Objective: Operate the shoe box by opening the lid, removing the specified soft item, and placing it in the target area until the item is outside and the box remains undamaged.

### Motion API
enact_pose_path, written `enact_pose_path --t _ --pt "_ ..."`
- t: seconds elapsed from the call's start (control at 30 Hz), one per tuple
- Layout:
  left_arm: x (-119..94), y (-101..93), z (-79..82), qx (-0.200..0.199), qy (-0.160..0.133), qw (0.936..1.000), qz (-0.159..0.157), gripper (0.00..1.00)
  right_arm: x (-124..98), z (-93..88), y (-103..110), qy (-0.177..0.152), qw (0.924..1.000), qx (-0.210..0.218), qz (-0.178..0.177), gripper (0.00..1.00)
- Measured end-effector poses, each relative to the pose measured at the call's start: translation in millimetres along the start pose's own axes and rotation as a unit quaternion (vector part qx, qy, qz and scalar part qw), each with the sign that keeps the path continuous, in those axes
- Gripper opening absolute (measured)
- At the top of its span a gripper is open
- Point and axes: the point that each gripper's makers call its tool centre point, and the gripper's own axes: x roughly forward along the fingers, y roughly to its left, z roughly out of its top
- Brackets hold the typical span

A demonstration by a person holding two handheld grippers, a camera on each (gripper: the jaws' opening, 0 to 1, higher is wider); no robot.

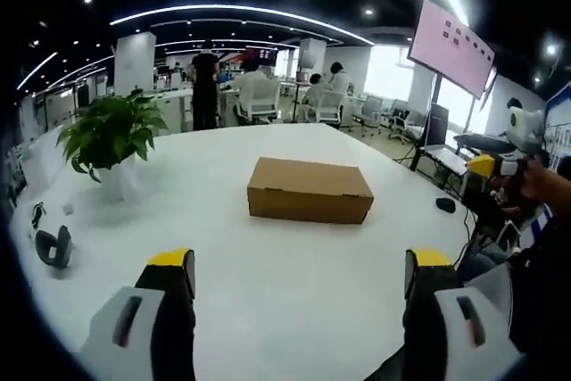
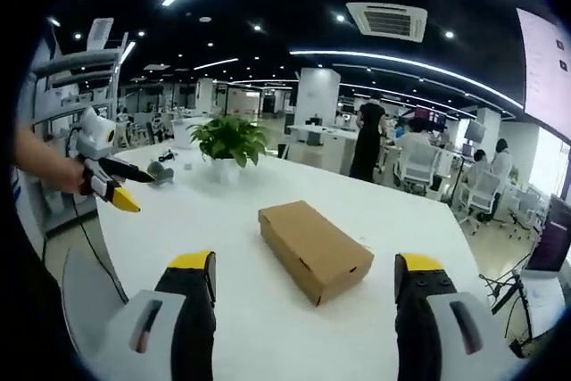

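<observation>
Near the middle of the white table (image 1: pixel 268 310) sits the closed shoe box (image 1: pixel 310 189), both grippers (image 2: pixel 303 287) spread empty; prying hard risks tearing its cardboard lid.

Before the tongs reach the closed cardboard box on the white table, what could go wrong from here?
1. The shoe box lies closed and flat on the smooth white table; nothing braces it, so pushing on the lid may slide it instead of opening it.
2. Both tongs, left and right, are open and apart from the box; a hard pinch on the thin cardboard edge could dent or tear it.
3. The potted plant stands near; a wide swing might knock it.
</observation>
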Motion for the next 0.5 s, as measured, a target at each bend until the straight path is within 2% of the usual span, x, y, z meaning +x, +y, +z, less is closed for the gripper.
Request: enact_pose_path --t 0.07,0.13,0.2,0.23,0.3,0.33,0.4,0.5 --pt "9.7 3.5 1.2 -0.001 0.006 1.0000 -0.001 0.99 2.6 -3.4 1.3 0.003 1.0000 -0.004 0.005 0.83" --pt "15.3 3.1 8.3 -0.005 -0.002 1.0000 -0.006 0.99 5.3 -6.3 -0.2 0.002 1.0000 -0.006 0.001 0.85" --pt "20.0 -0.4 12.1 -0.004 0.001 0.9999 -0.015 0.99 6.5 -7.0 1.9 0.000 0.9994 0.036 0.002 0.87" --pt "21.3 -0.8 11.9 -0.001 0.004 0.9999 -0.016 0.99 6.7 -6.3 2.0 -0.002 0.9992 0.040 0.001 0.88" --pt "25.6 -0.8 11.2 0.011 0.010 0.9998 -0.015 0.99 8.0 -6.9 3.0 -0.005 0.9993 0.036 0.002 0.87" --pt "26.5 -0.2 11.1 0.009 0.009 0.9998 -0.014 0.99 10.4 -10.7 5.4 0.004 0.9996 0.028 0.006 0.87" --pt "27.5 -3.0 12.4 -0.015 -0.002 0.9998 -0.012 0.99 12.3 -16.0 6.3 0.022 0.9997 0.009 0.005 0.86" --pt "32.2 -6.3 4.0 -0.013 0.007 0.9998 -0.017 0.98 13.5 -17.5 5.6 0.029 0.9996 0.004 -0.001 0.84"
